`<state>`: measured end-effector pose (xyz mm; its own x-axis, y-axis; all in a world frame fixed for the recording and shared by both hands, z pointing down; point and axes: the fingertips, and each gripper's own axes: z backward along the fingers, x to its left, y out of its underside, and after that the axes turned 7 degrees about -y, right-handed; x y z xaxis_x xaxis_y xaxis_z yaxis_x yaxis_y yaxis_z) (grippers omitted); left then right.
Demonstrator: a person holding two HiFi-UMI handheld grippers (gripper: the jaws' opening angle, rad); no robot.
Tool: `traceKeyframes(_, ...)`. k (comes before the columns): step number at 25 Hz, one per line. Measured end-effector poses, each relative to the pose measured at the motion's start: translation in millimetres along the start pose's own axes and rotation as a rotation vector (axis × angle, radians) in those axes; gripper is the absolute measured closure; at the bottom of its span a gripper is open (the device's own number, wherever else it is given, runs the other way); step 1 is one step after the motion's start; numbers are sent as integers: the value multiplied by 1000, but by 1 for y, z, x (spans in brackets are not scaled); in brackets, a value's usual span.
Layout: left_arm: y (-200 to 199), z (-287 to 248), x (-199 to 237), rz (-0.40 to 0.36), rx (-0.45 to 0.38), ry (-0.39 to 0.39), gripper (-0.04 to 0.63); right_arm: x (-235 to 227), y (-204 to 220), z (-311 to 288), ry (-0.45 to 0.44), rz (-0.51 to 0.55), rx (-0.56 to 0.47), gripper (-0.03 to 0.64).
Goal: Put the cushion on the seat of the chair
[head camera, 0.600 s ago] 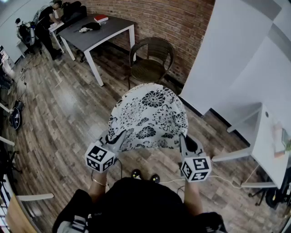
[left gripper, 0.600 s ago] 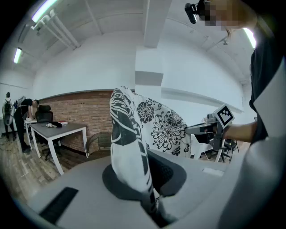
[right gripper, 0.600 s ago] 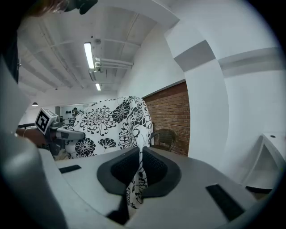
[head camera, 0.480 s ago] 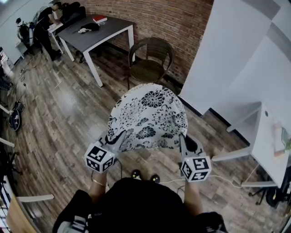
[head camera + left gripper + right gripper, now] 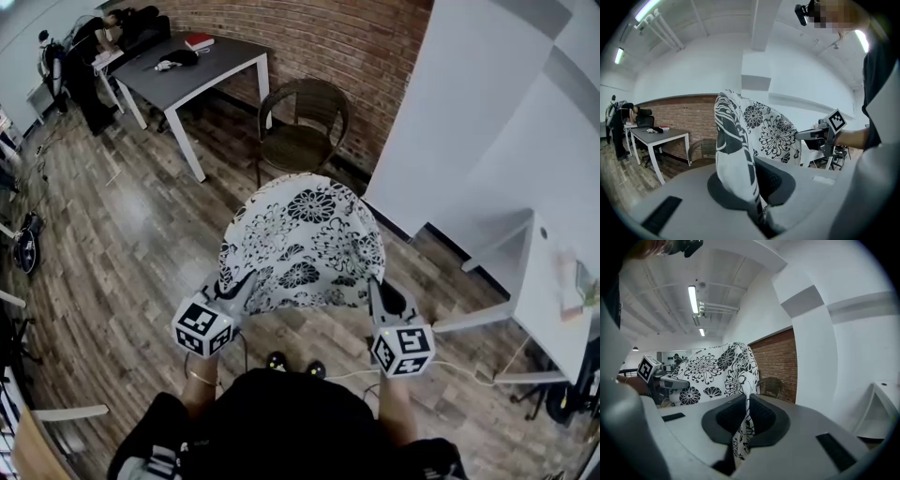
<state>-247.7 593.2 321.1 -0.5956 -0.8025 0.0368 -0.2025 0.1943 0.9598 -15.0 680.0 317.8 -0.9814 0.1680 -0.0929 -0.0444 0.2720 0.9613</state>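
Left claw (image 5: 242, 284), right claw (image 5: 376, 291) each clamping shut on near edge of cushion (image 5: 302, 242). Cushion appearing light, soft, floppy; two-corner hold suiting it. Chair (image 5: 302, 141) standing ahead.

Grey table (image 5: 220, 66) stands by brick wall (image 5: 319, 37) on plank floor (image 5: 122, 234).
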Motion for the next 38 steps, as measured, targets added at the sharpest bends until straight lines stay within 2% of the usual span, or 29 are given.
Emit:
traceKeyframes(20, -14, 6, -18, -55, 18, -15, 584, -4, -10, 18, -45, -53, -68, 597)
traceKeyframes(29, -12, 13, -24, -73, 57, -64, 583, 2, -5, 14, -116, -80, -78, 597)
traceKeyframes(38, -6, 16, -28, -63, 108, -147, 584, -2, 7, -9, -235, -125, -33, 597)
